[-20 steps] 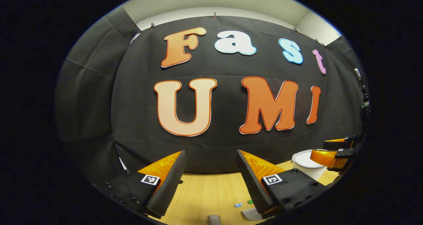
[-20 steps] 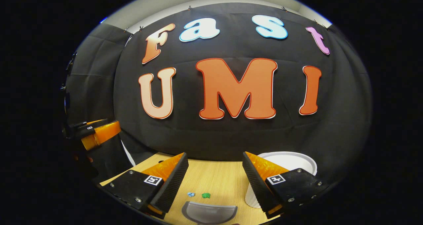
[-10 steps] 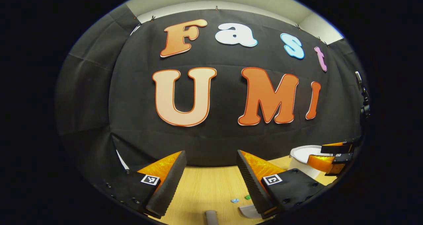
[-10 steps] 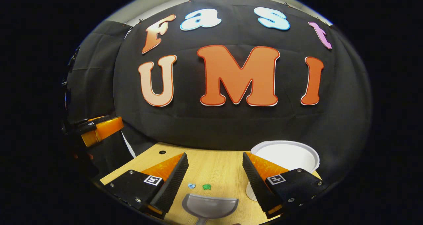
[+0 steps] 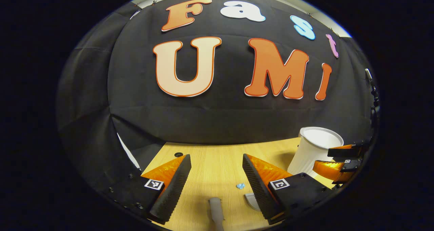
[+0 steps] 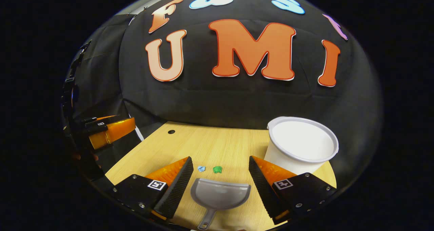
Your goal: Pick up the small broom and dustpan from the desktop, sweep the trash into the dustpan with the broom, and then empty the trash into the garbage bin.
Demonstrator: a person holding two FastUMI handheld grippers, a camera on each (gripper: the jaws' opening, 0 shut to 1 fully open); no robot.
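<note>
The grey plastic dustpan (image 6: 220, 194) lay flat on the light wooden desktop (image 6: 217, 146), its scoop mouth facing away toward the back cloth and its thin handle running back toward the camera, so its long axis lay roughly in line with the right gripper (image 6: 219, 187). That gripper hung above it with its fingers spread wide and nothing between them, the pan sitting in the gap. Two small scraps of trash, one pale blue (image 6: 201, 169) and one green (image 6: 217, 169), lay just beyond the dustpan's front lip, near but not touching it. The white ribbed plastic garbage bin (image 6: 300, 146) stood upright to the right of the dustpan and a little farther back.

In the left gripper view, the left gripper (image 5: 217, 187) was likewise wide apart and empty. A pale grey rounded handle end (image 5: 215, 209), probably the small broom's, lay on the desktop between its fingers, left of the dustpan and pointing lengthwise along the gripper's line; the bristles were out of sight.

Judging by this, the right gripper was nearer the dustpan and the left nearer the broom handle. Whether the trash was waiting to be swept, I could say only that it lay on the desktop outside the pan.
</note>
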